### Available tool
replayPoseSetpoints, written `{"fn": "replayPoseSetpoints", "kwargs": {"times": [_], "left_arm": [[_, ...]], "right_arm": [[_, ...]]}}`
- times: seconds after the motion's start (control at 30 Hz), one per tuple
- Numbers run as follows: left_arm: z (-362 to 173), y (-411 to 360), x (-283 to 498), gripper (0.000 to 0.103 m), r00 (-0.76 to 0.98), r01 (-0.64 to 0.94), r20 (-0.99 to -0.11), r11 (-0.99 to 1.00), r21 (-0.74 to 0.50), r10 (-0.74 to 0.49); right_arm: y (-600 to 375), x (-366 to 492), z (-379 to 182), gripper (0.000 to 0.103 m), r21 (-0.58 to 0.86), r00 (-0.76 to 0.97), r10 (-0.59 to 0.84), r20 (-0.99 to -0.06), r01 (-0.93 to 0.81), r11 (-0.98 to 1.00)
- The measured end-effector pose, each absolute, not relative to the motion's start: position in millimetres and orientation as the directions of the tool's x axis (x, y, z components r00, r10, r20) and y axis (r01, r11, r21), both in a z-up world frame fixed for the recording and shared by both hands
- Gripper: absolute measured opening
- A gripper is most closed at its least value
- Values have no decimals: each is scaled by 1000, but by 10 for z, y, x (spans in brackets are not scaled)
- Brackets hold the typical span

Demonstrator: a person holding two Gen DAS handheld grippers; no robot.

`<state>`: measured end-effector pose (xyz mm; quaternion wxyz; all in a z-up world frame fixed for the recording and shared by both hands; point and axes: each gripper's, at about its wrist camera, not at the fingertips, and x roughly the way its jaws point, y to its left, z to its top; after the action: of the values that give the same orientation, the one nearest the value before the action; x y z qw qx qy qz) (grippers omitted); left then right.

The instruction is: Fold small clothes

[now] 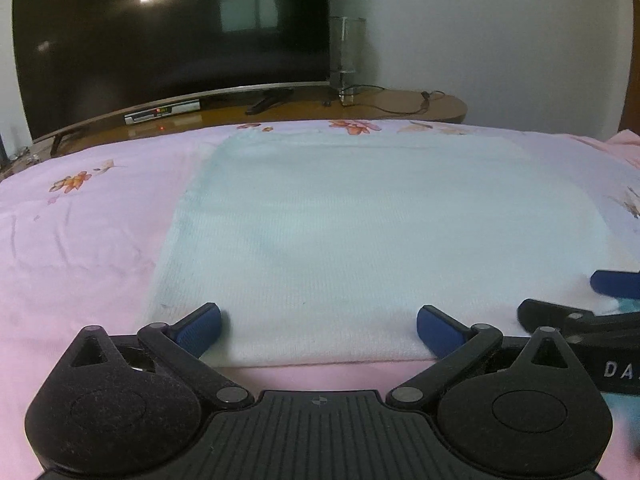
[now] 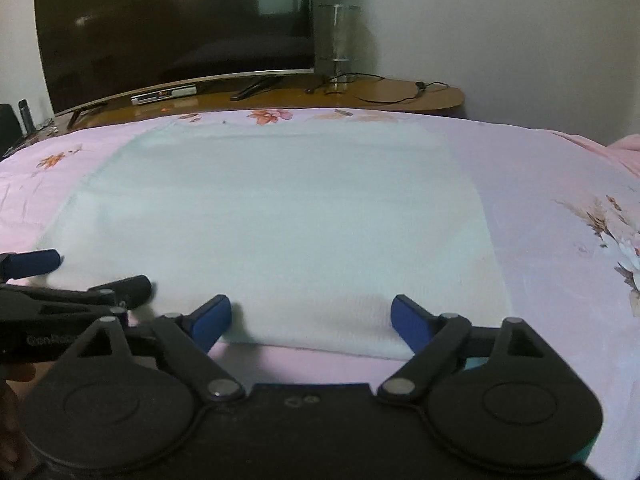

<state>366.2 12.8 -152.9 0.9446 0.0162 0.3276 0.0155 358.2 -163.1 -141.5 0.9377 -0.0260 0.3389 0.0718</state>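
A pale mint-white cloth [image 1: 380, 232] lies flat on the pink floral bedsheet [image 1: 72, 240]; it also shows in the right wrist view [image 2: 280, 220]. My left gripper [image 1: 318, 326] is open, its blue pads straddling the cloth's near edge at the left part. My right gripper [image 2: 310, 322] is open over the near edge further right. The right gripper's fingers [image 1: 560, 316] show at the right of the left wrist view. The left gripper's fingers [image 2: 120, 288] show at the left of the right wrist view.
Beyond the bed stands a wooden TV stand [image 1: 400, 104] with a dark curved TV [image 1: 172, 40], a set-top box [image 1: 162, 112], a clear glass cylinder [image 1: 347, 56] and cables. The white wall [image 1: 500, 40] is behind. The sheet [image 2: 560, 220] extends right.
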Motion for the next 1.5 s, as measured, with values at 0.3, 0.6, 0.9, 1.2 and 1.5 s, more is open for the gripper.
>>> {"fn": "replayPoseSetpoints", "kwargs": {"times": [0.3, 0.6, 0.9, 1.2, 1.5], "left_arm": [[-1548, 370, 3484, 103, 782, -24, -622, 999, 39, 44], [-1525, 353, 3505, 103, 773, -31, -632, 998, 53, 58], [-1552, 356, 3514, 103, 778, -26, -626, 998, 58, 57], [-1494, 374, 3486, 103, 754, -31, -653, 997, 68, 68], [-1468, 712, 2987, 103, 734, -150, -677, 986, -73, 62]], "right_arm": [[-2168, 3480, -1423, 87, 10, 772, 57, -633, -66, 998], [-2248, 3544, -1459, 99, 32, 746, 46, -664, -33, 999], [-2317, 3516, -1367, 77, 70, 783, 50, -620, -9, 998], [-2383, 3570, -1447, 86, 59, 758, 62, -650, -31, 998], [-2555, 3168, -1208, 50, 132, 780, 98, -618, -21, 991]]}}
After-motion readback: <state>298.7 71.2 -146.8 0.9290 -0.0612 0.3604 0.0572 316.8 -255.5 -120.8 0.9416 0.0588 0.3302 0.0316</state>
